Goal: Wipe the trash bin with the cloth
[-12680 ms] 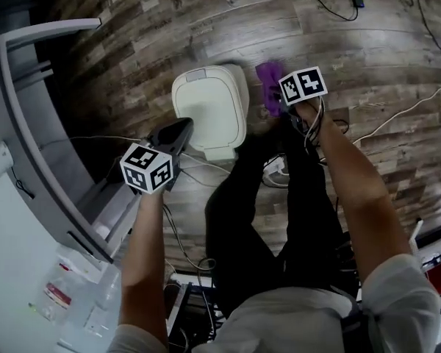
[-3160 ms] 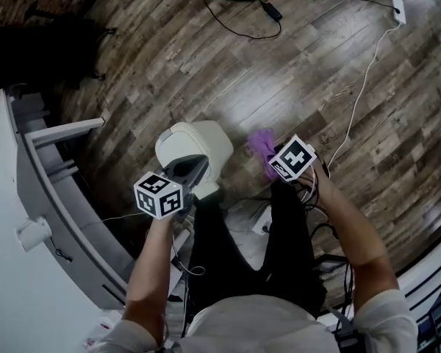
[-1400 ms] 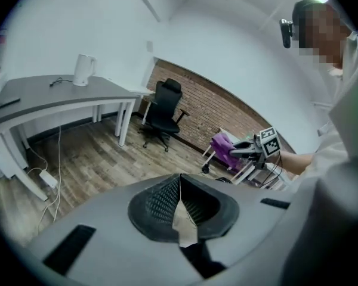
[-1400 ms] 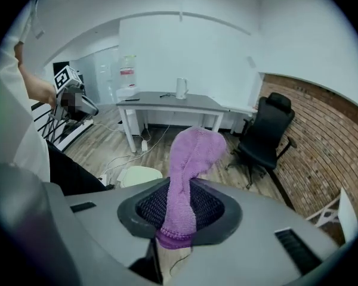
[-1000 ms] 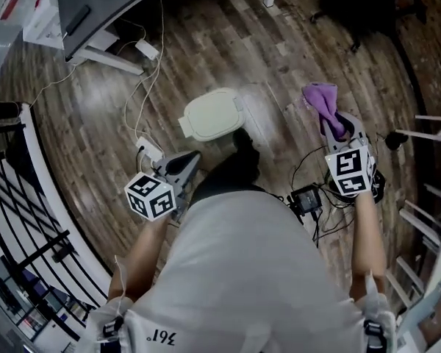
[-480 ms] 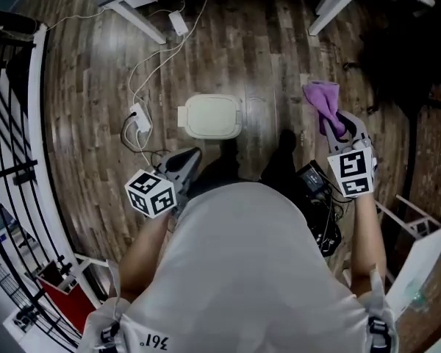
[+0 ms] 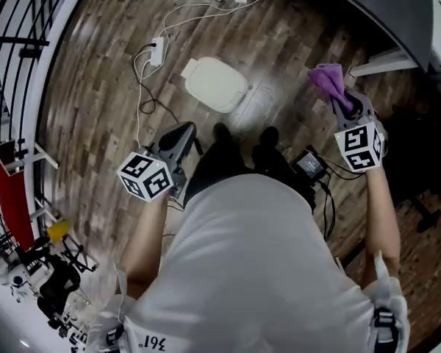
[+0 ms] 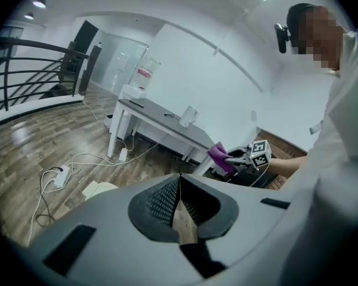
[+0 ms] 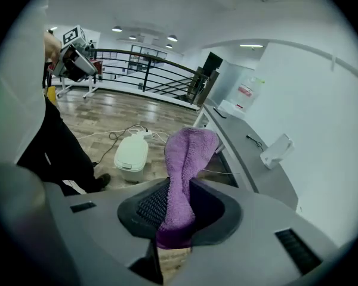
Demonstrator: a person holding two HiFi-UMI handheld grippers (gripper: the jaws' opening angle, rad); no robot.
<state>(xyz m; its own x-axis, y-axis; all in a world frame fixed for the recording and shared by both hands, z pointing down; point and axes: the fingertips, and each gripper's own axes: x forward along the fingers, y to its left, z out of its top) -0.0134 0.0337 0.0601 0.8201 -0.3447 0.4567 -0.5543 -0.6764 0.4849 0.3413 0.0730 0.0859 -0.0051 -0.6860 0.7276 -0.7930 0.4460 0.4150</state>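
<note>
The cream trash bin [image 7: 215,84] stands on the wood floor ahead of the person's feet, lid down; it also shows as the bin [image 9: 131,154] in the right gripper view and a pale corner of the bin [image 8: 97,190] in the left gripper view. My right gripper [image 7: 341,102] is shut on the purple cloth [image 7: 328,80], held up at the right, well off the bin; the cloth [image 9: 185,177] sticks up between the jaws. My left gripper [image 7: 178,137] is shut with nothing in it, held near the person's left leg, short of the bin.
A white power strip [image 7: 156,51] and loose cables [image 7: 143,94] lie on the floor left of the bin. A grey desk [image 7: 386,9] runs along the upper right. A black railing [image 7: 15,57] edges the left side. A black device [image 7: 309,163] sits by the feet.
The person has turned around the bin, so it now lies further ahead and tilted in view. Both grippers kept their hold and stayed raised, away from the bin.
</note>
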